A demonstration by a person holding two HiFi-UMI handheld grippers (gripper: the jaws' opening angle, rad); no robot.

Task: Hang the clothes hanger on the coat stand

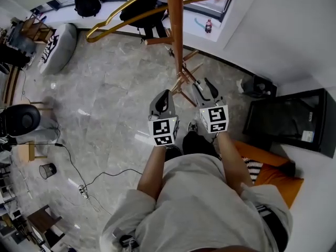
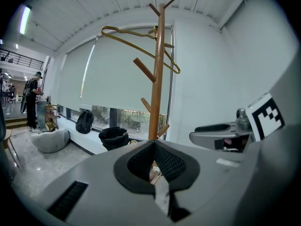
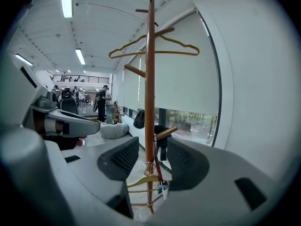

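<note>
Closest to me, the person holds both tools low in front of the body. The left claw (image 1: pixel 166 94) is closed up tight with nothing in it. The right claw (image 1: pixel 200 84) stands wide apart and grips nothing; only the far-off coat stand (image 1: pixel 176 25) shows through its gap. The clothes hanger (image 1: pixel 131 18) hangs by its hook from a peg near the top of the stand, well above both claws, so I judge the job finished, with nothing left but to step back. The hanger is thin gold-coloured metal rod, smooth and shiny, bent into sloped shoulders. The stand is a round, reddish-brown wooden pole with short pegs angled upward. A second hanger (image 3: pixel 143 179), pale, sits low on it. The claw pads are black and cross-hatched, set in smooth grey shells. The floor (image 1: pixel 105 98) is glossy veined stone.
</note>
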